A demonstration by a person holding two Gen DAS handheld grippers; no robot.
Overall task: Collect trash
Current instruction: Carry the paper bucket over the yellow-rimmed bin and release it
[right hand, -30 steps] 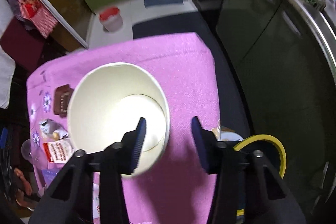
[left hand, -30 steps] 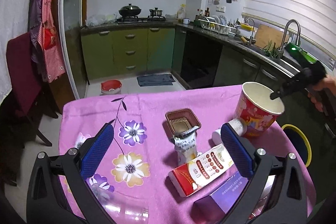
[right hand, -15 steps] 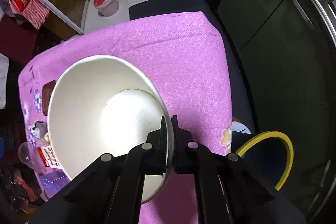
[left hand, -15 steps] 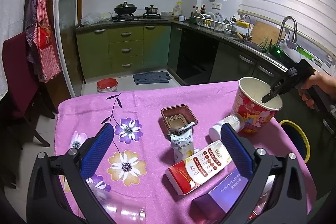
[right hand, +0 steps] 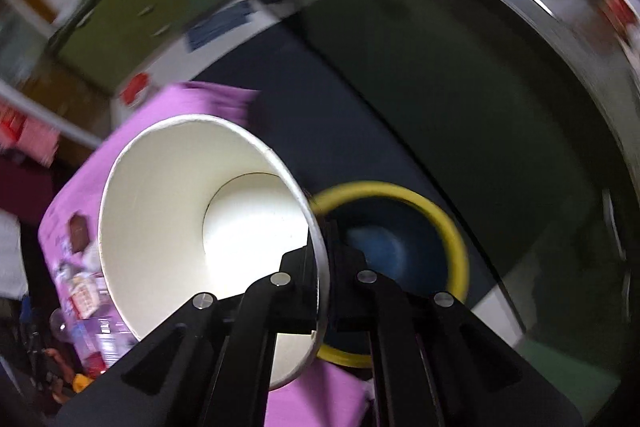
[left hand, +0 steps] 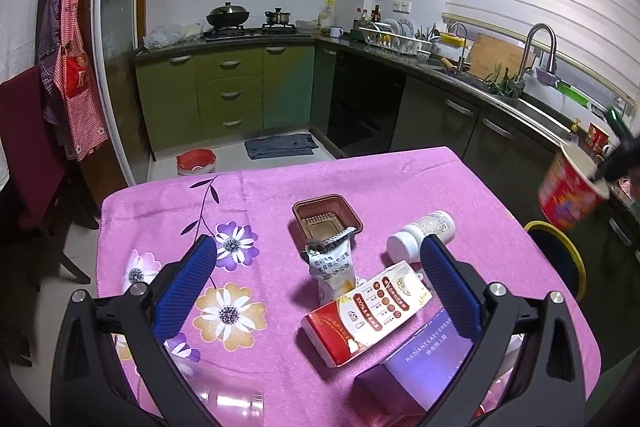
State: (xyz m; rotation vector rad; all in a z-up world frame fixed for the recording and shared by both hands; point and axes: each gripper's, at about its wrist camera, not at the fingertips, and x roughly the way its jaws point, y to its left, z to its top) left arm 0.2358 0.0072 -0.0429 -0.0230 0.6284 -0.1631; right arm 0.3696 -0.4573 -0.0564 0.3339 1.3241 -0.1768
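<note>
Our right gripper (right hand: 322, 259) pinches the rim of the big paper cup (right hand: 192, 227), carrying it off the pink table (left hand: 400, 183) toward the yellow-rimmed bin (right hand: 448, 223) beside it. Our left gripper (left hand: 316, 287) hovers wide open above the remaining litter. Held by one thin edge, the cup could slip or tilt, missing the bin.

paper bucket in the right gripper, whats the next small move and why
Probably carry it a little further until it is over the yellow-rimmed bin, then open. The right gripper is shut on the paper bucket rim, and the bucket is clear of the table, beside the bin's mouth.
</note>
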